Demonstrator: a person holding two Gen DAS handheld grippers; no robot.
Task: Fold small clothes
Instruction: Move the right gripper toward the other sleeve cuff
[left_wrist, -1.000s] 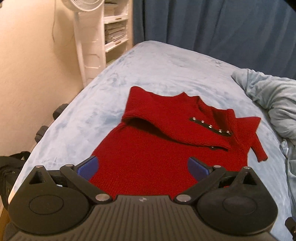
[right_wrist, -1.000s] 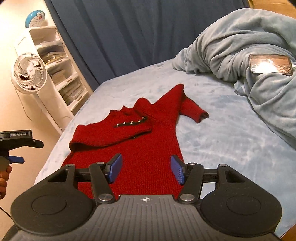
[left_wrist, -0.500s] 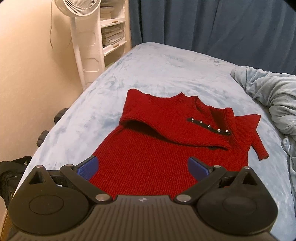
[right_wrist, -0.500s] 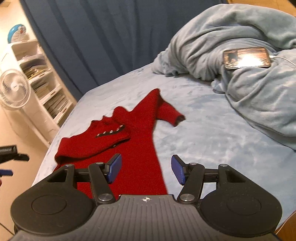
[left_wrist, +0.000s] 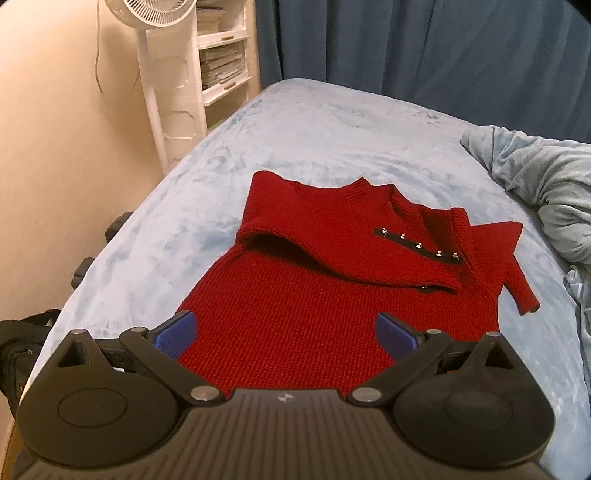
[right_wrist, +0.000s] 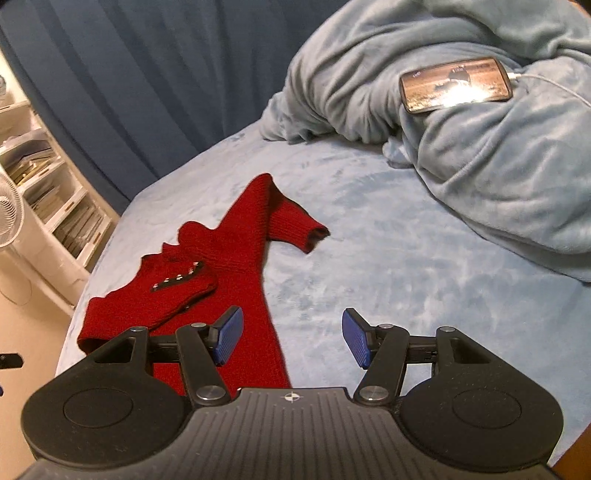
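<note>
1. The red sweater (left_wrist: 295, 317), lying between and ahead of the left gripper's fingers, is coarse ribbed knit, matt.
2. Its black strip (left_wrist: 419, 245), further ahead, carries small shiny metal studs.
3. The bed cover (right_wrist: 424, 280) ahead of the right fingers is plush, mottled fleece.
4. The finger pads (right_wrist: 229, 334) are blue, finely textured plastic or rubber.
5. The phone (right_wrist: 456, 84) beyond the right fingers is glossy.

Two low wrist views across the bed (left_wrist: 332, 122), sharing the red sweater (left_wrist: 332, 295) from either side.
</note>
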